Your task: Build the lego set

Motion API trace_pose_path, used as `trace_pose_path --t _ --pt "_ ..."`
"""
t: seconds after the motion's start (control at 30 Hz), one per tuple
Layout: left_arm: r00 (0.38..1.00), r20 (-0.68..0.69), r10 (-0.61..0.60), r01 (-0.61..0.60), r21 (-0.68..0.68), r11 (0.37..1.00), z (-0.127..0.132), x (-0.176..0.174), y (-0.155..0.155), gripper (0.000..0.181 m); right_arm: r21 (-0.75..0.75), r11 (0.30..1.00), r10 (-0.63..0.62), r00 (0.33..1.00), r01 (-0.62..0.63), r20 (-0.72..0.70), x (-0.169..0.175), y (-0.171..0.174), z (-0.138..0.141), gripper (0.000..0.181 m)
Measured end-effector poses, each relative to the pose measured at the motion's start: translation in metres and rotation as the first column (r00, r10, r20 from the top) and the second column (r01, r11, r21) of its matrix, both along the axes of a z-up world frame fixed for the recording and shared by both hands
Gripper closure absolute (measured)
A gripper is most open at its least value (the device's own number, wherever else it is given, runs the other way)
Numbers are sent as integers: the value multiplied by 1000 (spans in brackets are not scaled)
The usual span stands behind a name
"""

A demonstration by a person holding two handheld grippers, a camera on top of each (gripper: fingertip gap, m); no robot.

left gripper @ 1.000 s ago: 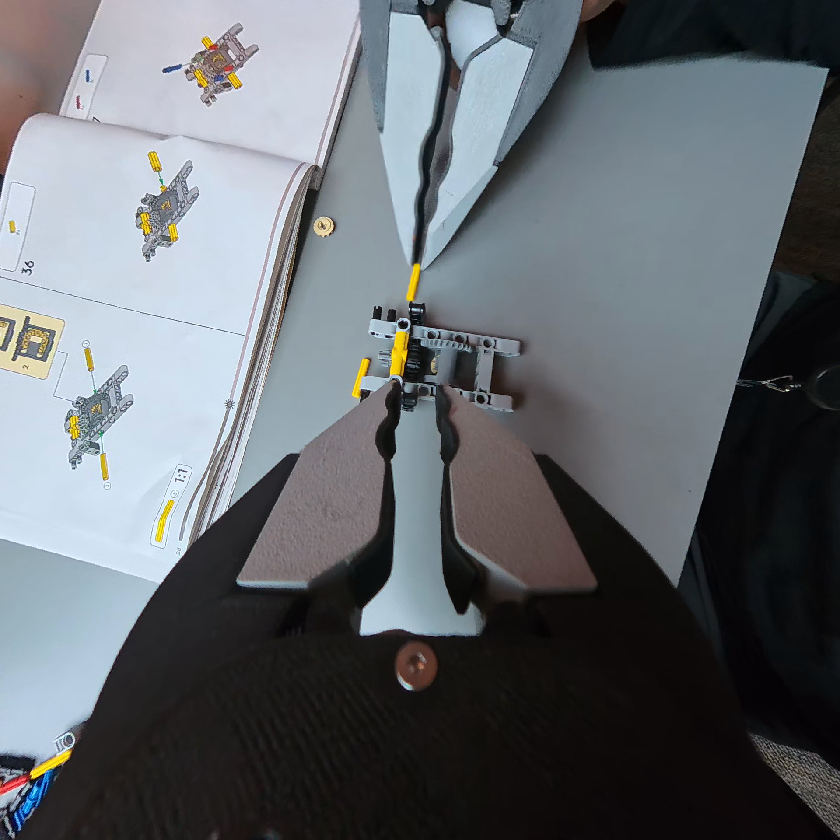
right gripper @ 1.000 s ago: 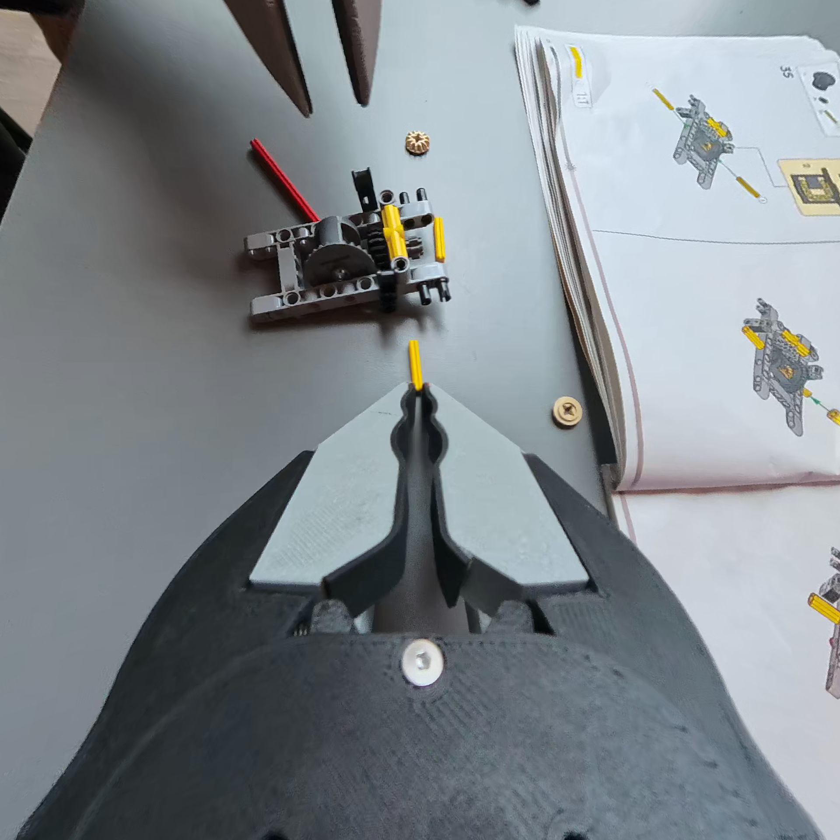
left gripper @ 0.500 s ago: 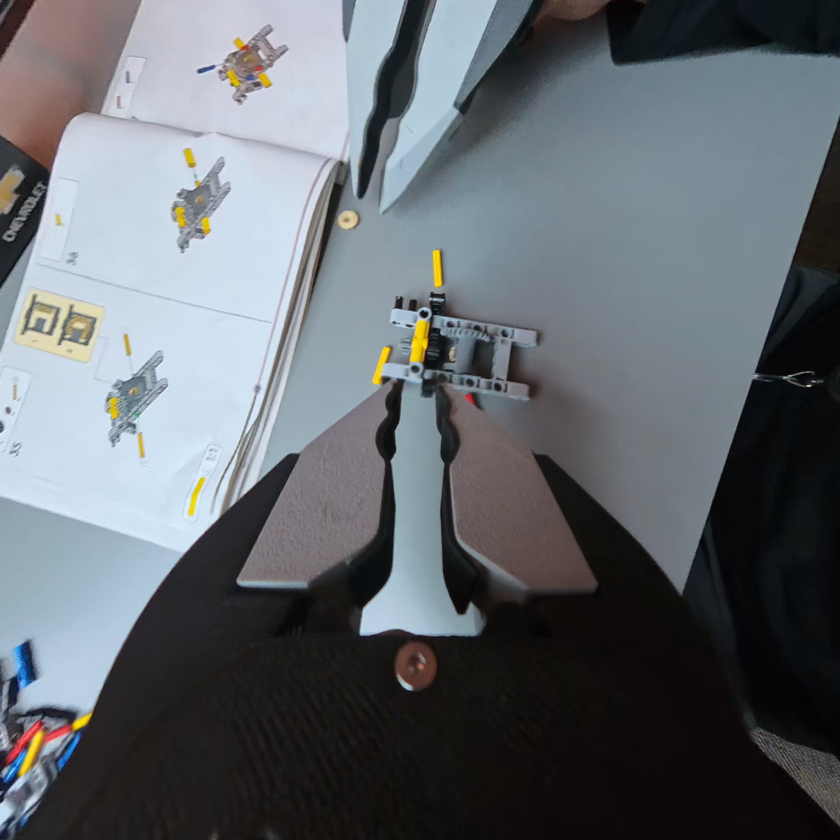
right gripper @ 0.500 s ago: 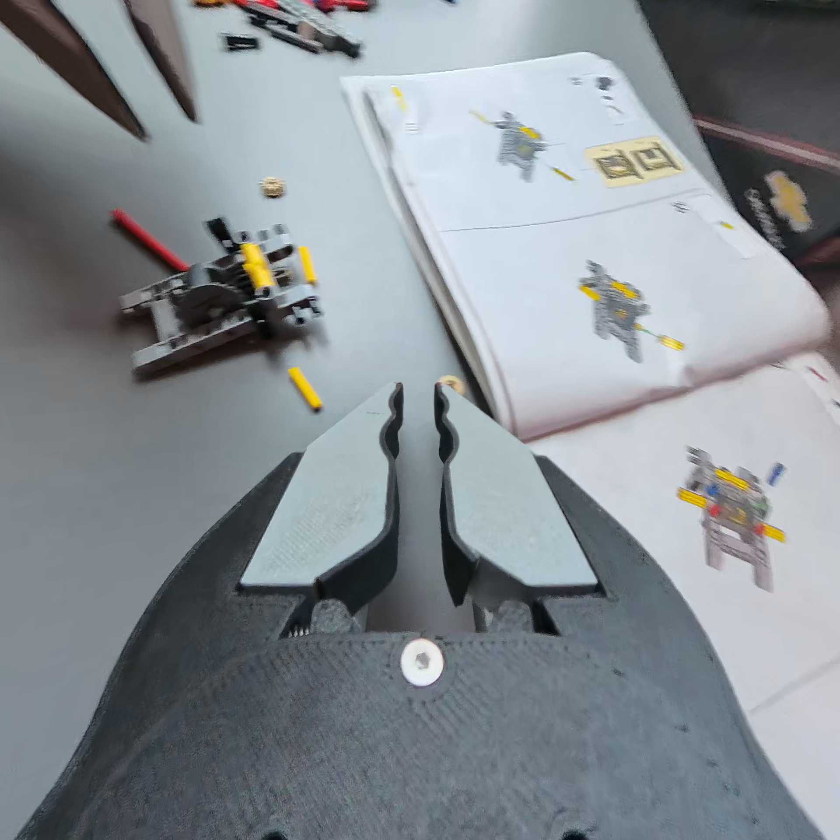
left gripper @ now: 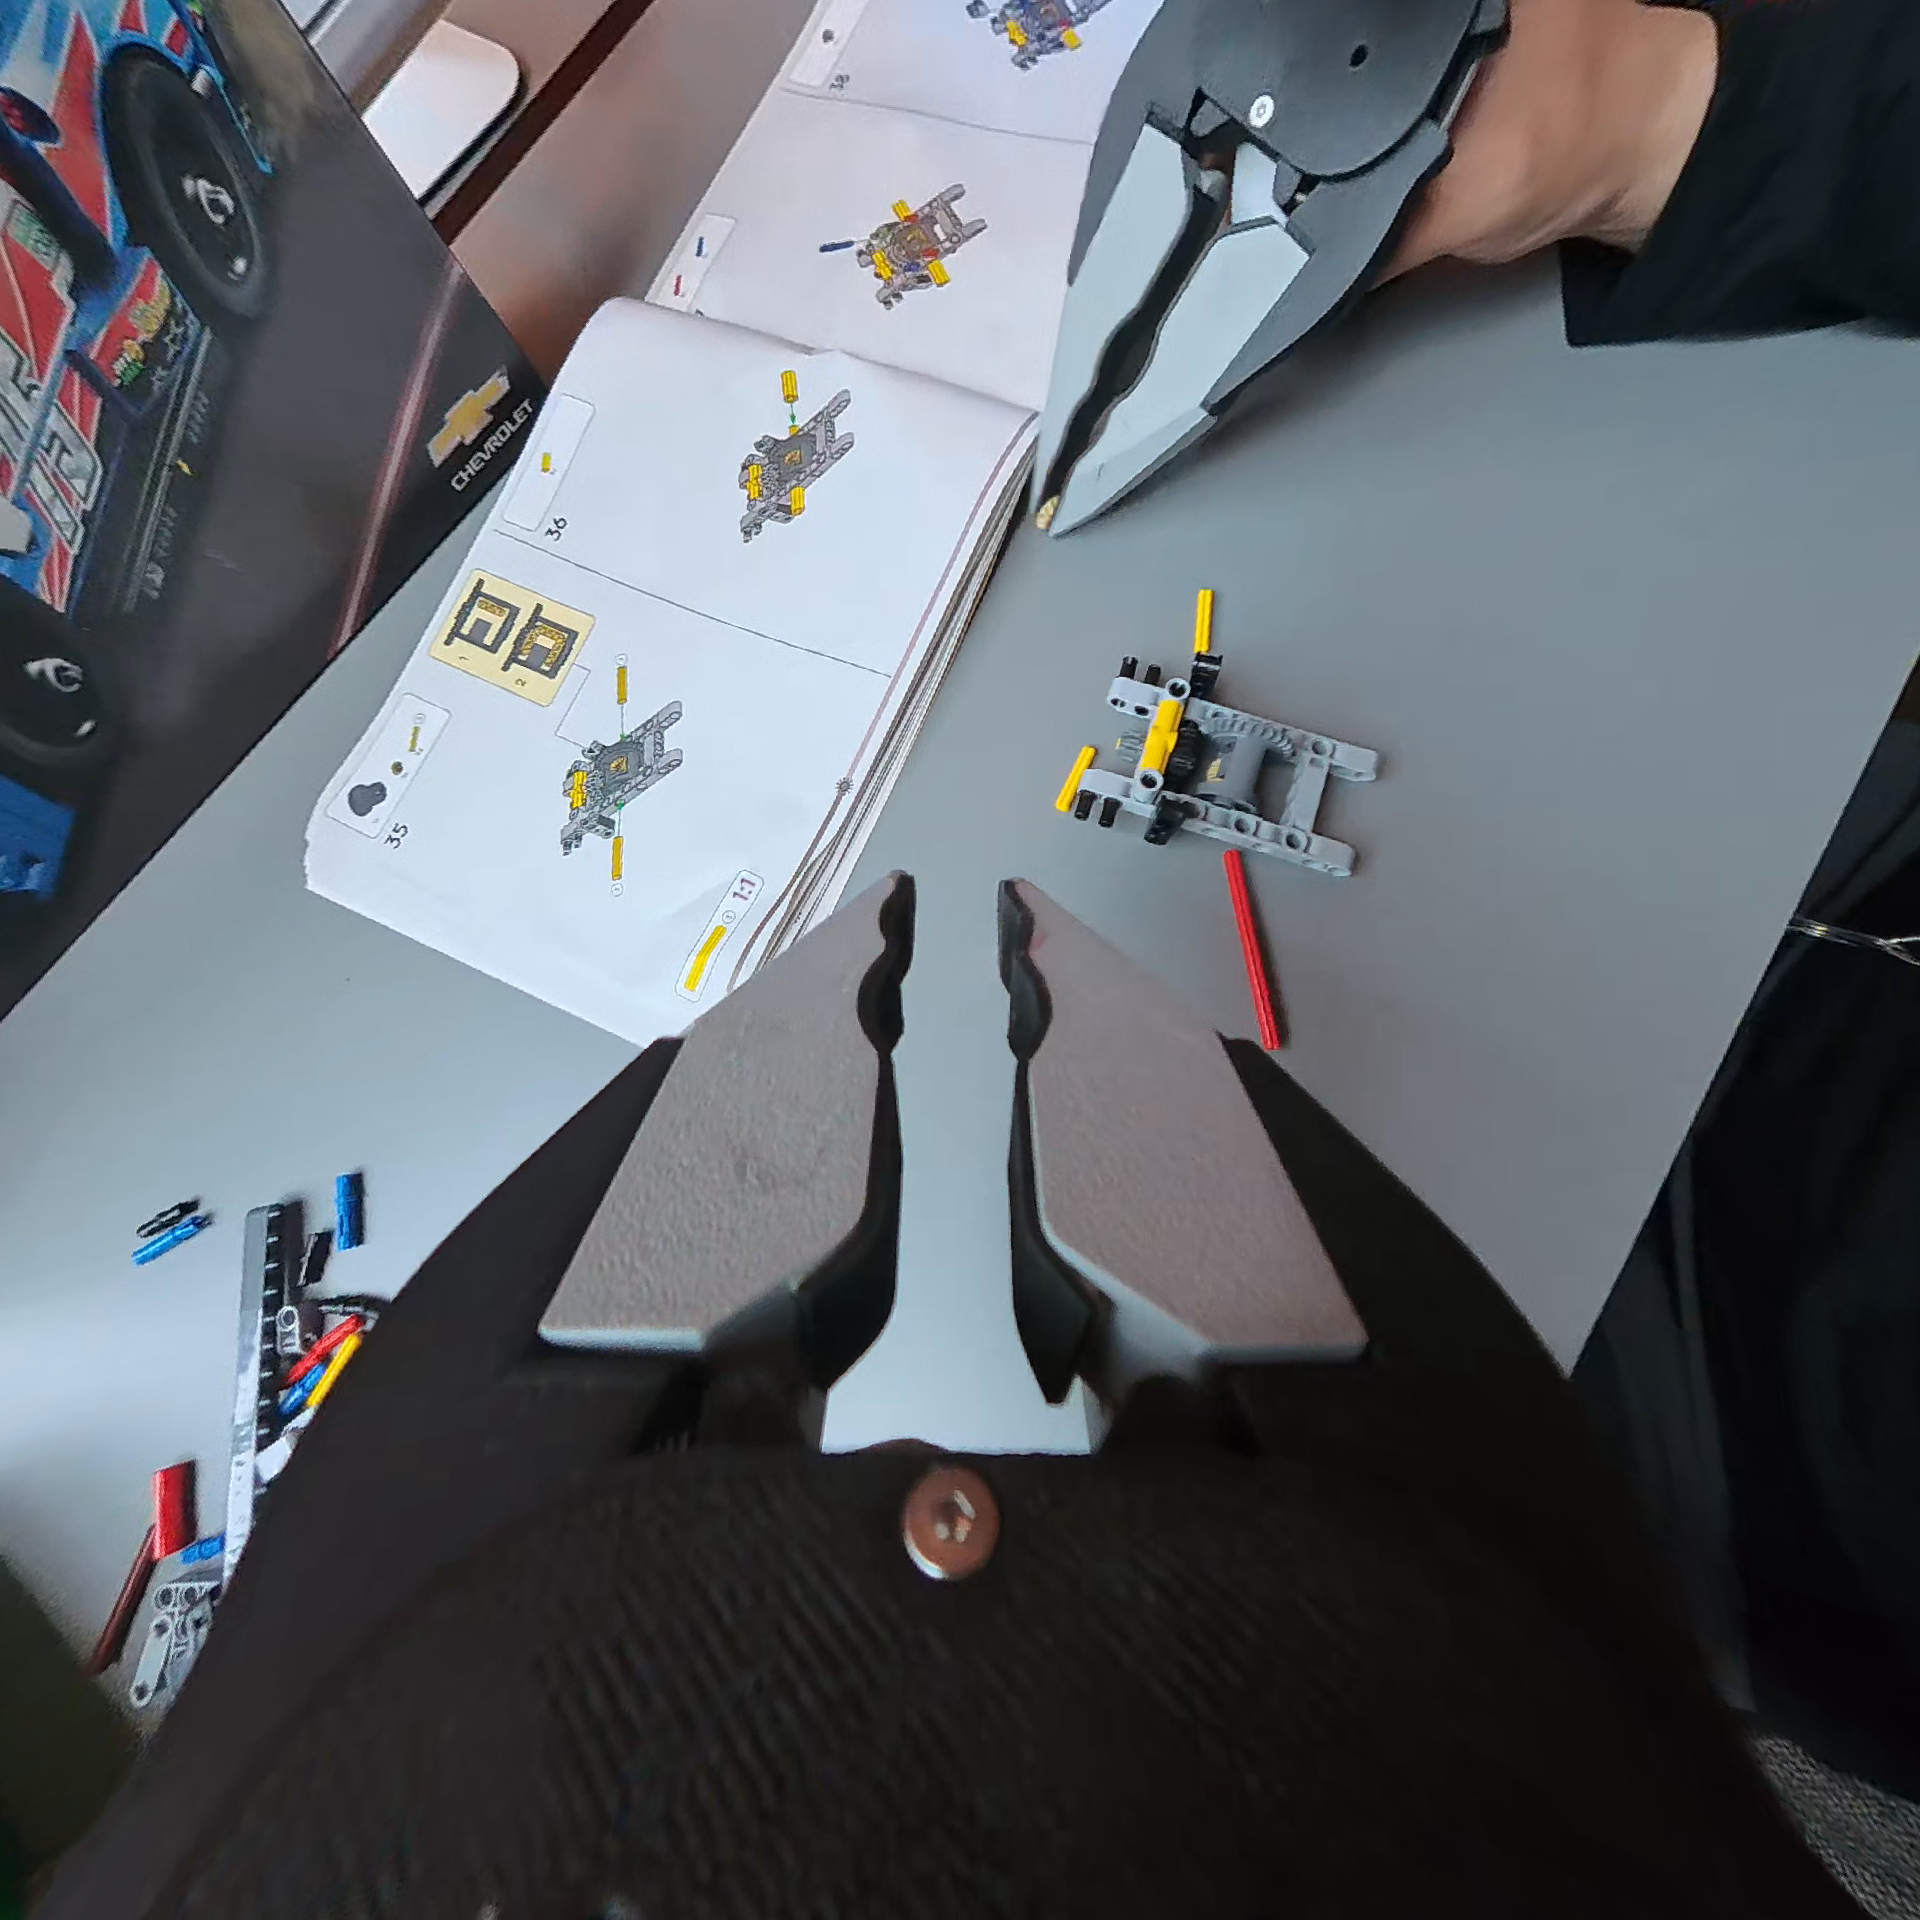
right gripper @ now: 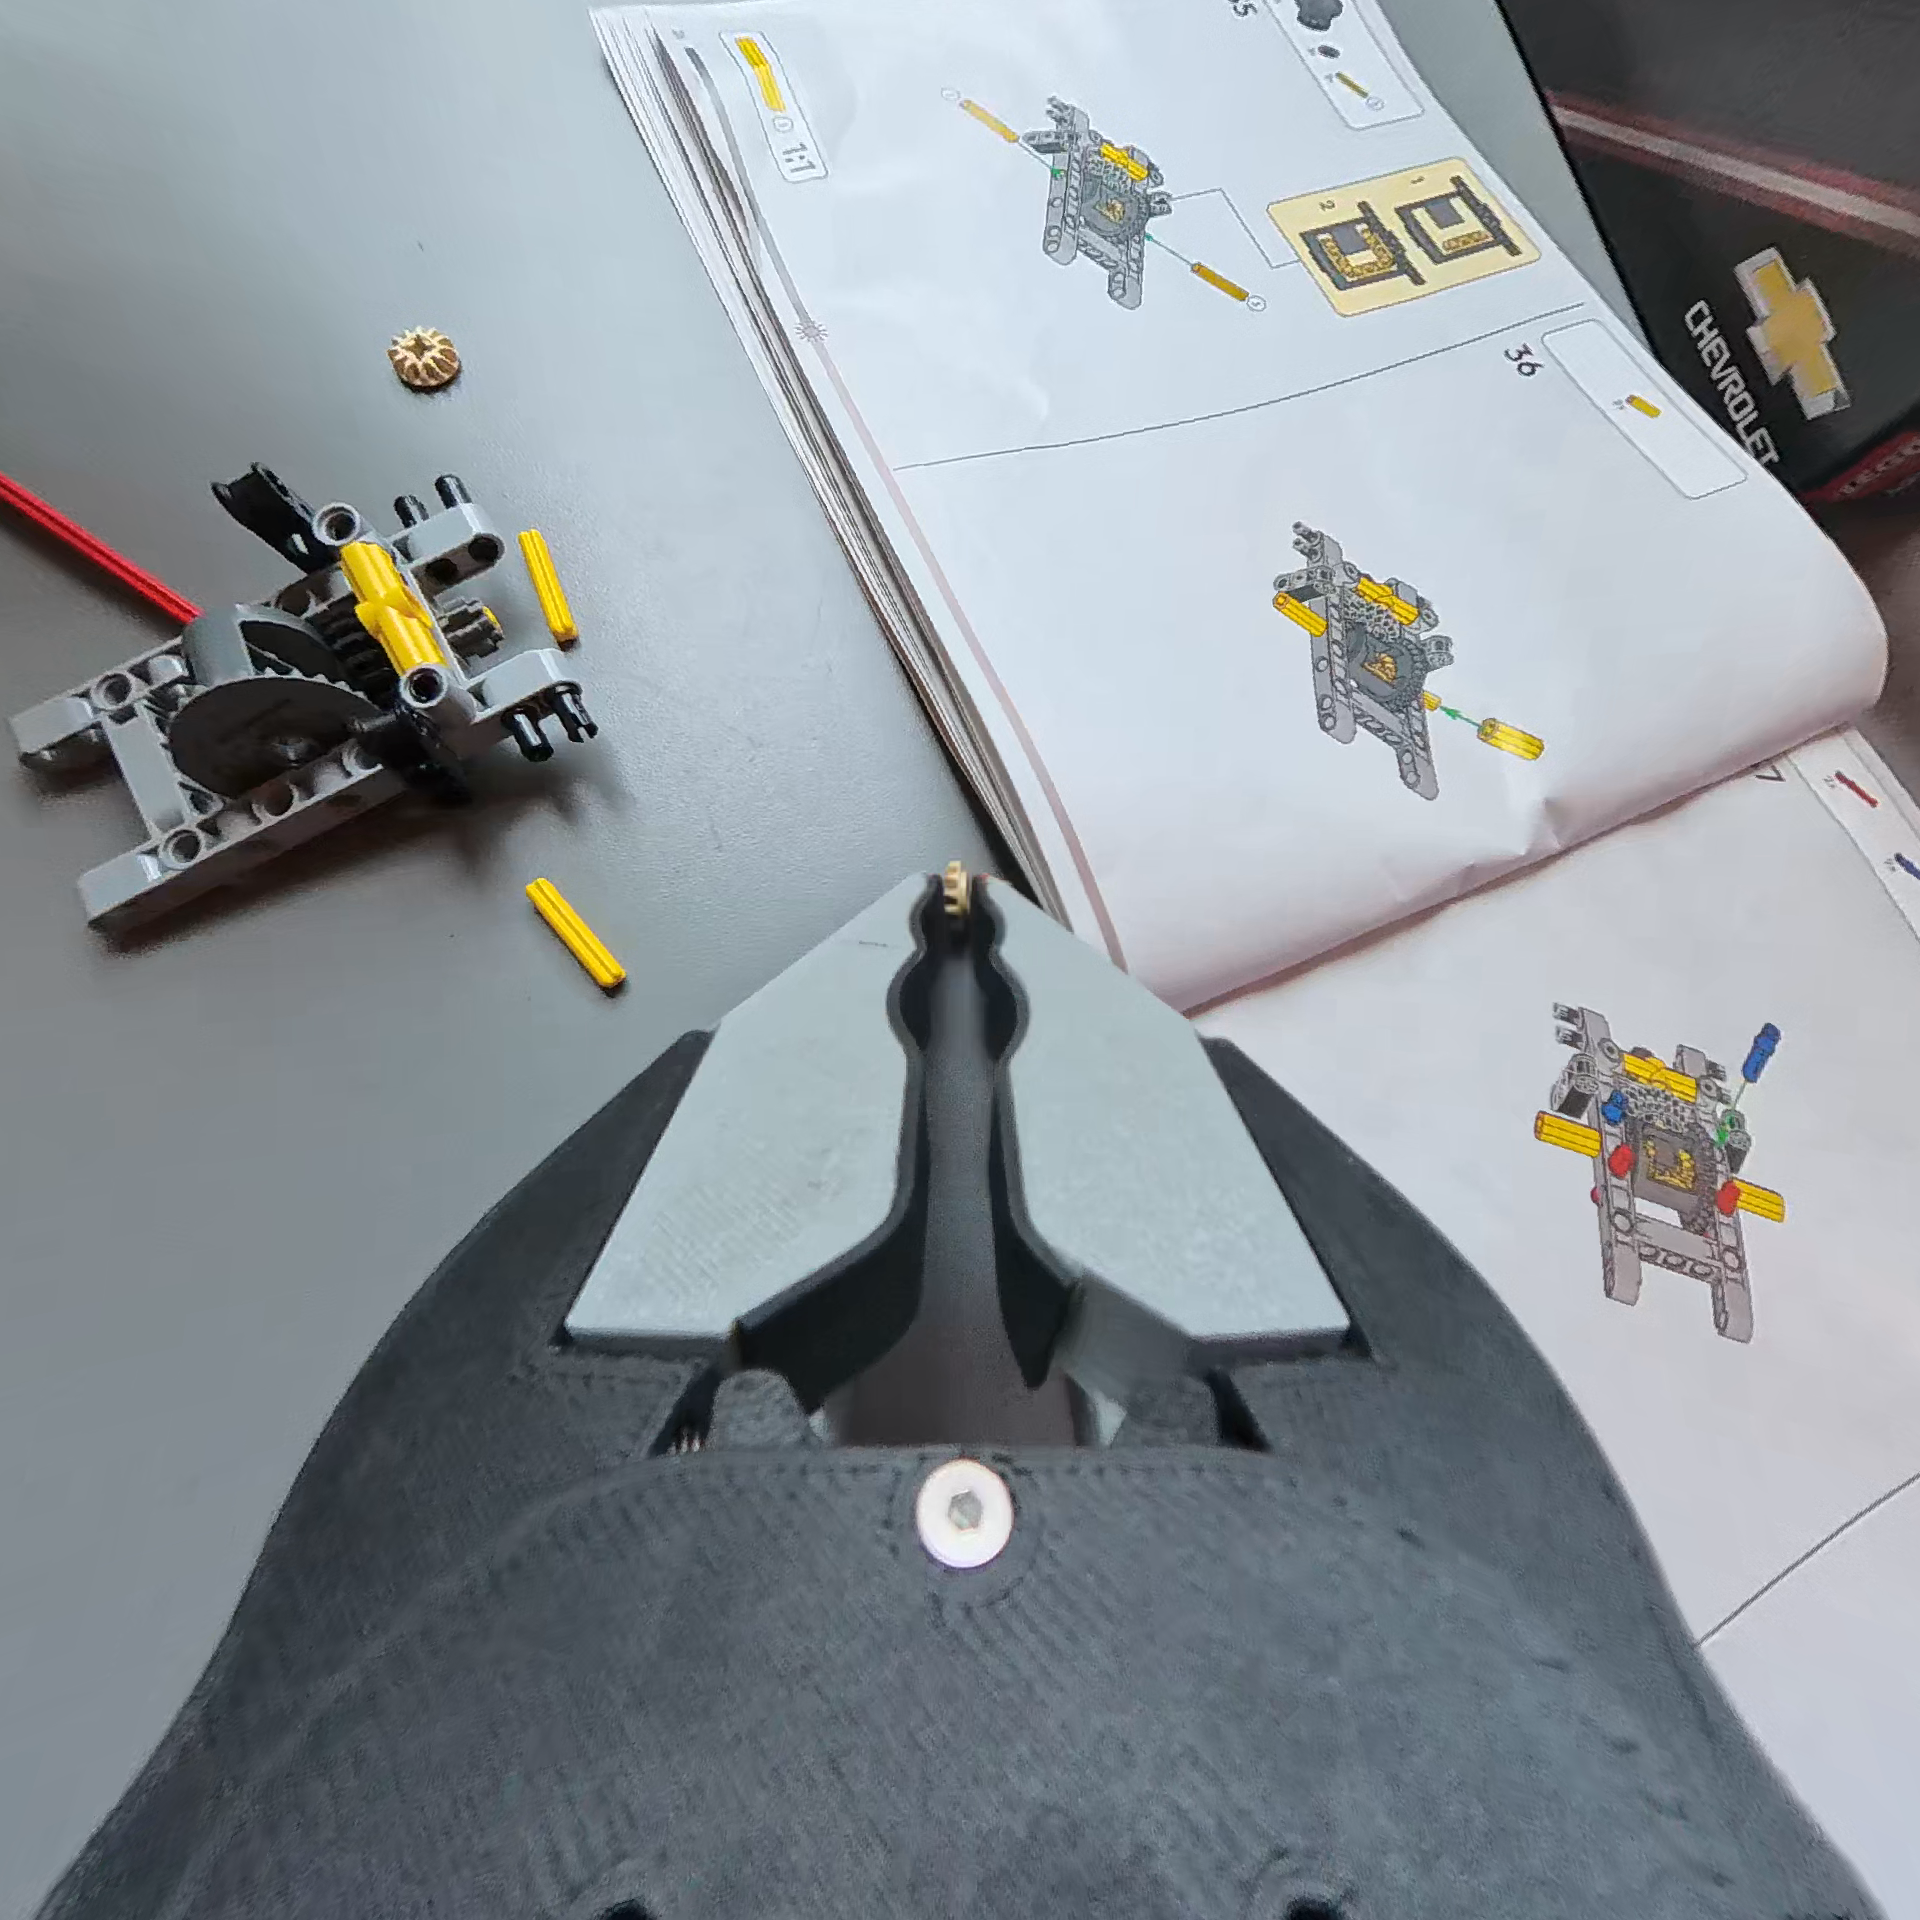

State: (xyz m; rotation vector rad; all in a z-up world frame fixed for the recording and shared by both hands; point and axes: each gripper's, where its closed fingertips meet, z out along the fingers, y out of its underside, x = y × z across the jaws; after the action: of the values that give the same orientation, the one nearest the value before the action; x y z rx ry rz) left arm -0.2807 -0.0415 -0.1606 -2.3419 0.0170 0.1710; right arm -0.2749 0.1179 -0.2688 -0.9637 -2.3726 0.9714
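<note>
The frame lies flat on the table, left of the book. The right fingers pinch a small gear at the book's edge, likely for the frame. The left fingers, near the book, are narrowly apart and empty.

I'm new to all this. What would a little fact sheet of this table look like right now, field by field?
Surface: grey table
Left gripper: open, holding nothing, above the table beside the booklet
Right gripper: shut on a small tan gear at its tips, by the booklet's edge
Assembly: grey frame with yellow and black parts, lying on the table
Loose parts nearby: two yellow axles, a red axle, a second tan gear
Instructions: open booklet
Spare parts: pile at the table's near left
</note>
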Motion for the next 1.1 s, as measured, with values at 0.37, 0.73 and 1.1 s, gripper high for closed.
trace_pose_path --t 0.37,0.73,1.1 --pt "999 39 18 -18 9 1000 3 -6 -10 168 -245 957 162 987 -155 10 -5 -69 38 181" --pt "995 88 48 -46 -31 998 -7 -14 -23 165 -194 925 363 909 -326 203 -9 -143 15 171" --pt "995 63 74 -73 -26 997 -2 -21 -32 165 -309 915 278 961 -258 20 2 -99 52 166"
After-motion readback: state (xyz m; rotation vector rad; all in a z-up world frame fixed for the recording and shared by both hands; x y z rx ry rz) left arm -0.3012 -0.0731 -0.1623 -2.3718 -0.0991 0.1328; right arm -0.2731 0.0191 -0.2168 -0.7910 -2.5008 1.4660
